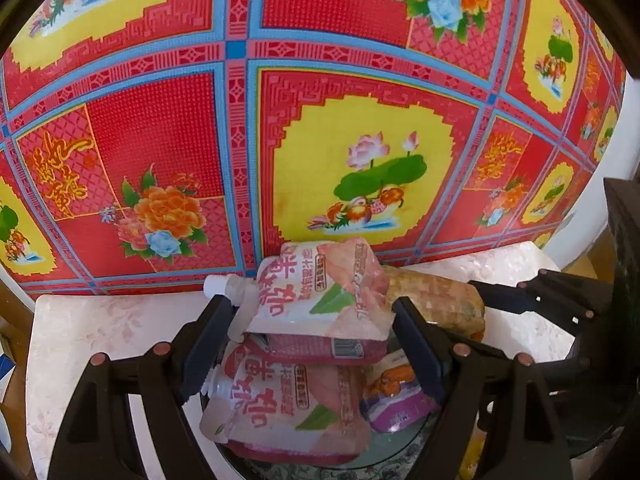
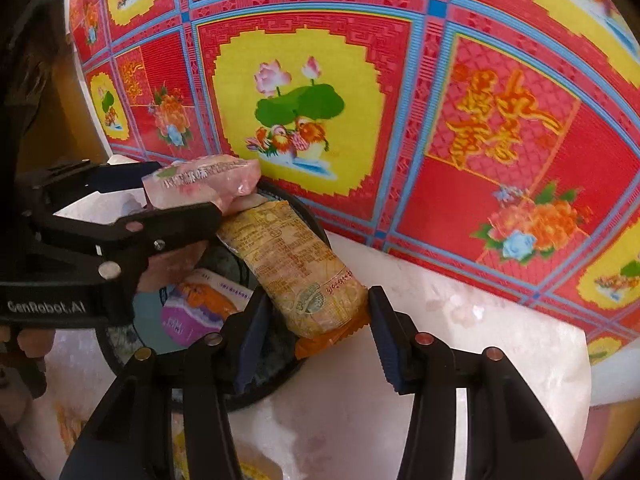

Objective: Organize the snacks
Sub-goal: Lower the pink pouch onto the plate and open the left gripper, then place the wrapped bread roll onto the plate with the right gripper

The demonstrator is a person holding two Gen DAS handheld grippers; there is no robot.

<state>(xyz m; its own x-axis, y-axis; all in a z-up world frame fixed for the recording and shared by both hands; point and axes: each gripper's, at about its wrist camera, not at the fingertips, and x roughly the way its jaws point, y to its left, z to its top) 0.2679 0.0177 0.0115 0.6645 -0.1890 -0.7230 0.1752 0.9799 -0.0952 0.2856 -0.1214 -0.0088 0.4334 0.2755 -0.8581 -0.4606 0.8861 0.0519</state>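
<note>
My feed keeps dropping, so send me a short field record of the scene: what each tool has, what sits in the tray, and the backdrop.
left tool: shut on pink spouted pouch, held above the tray
right tool: open, fingers either side of yellow snack pack, not pressing
tray: dark, round, on pale marbled tabletop
in tray: second pink spouted pouch, purple packet, yellow snack pack leaning over the rim
backdrop: red floral cloth

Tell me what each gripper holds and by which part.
Left gripper: the top pink pouch, clamped across its sides near the lower end. Right gripper: nothing; its open jaws flank the yellow packet's end without pressing it.
</note>
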